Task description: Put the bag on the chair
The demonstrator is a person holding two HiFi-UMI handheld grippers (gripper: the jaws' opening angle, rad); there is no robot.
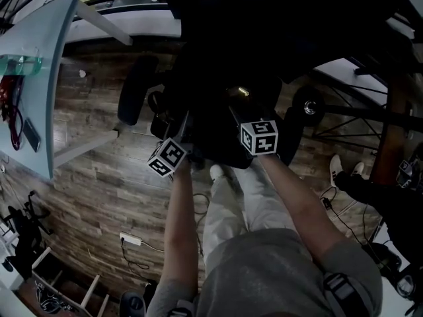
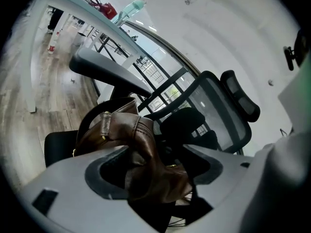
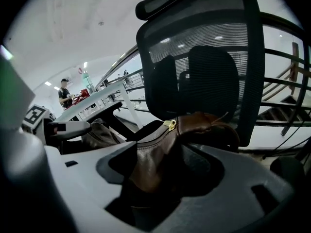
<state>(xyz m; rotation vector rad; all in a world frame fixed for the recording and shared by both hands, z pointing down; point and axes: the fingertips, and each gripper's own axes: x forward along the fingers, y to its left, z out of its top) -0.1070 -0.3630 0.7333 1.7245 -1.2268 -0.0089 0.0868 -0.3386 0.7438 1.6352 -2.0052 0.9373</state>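
A: Where is the brown bag (image 2: 121,125)?
B: It is at the chair (image 3: 204,57), in front of the mesh backrest, and it looks to lie on the black seat (image 2: 58,147).
A: And the left hand-held gripper (image 2: 155,149)?
B: Its jaws stand spread wide. A fold of the bag's leather is between them, not pinched.
A: And the right hand-held gripper (image 3: 167,152)?
B: The same: spread wide, with the zipper edge of the bag between the jaws and the gold zip pull (image 3: 170,125) just above.
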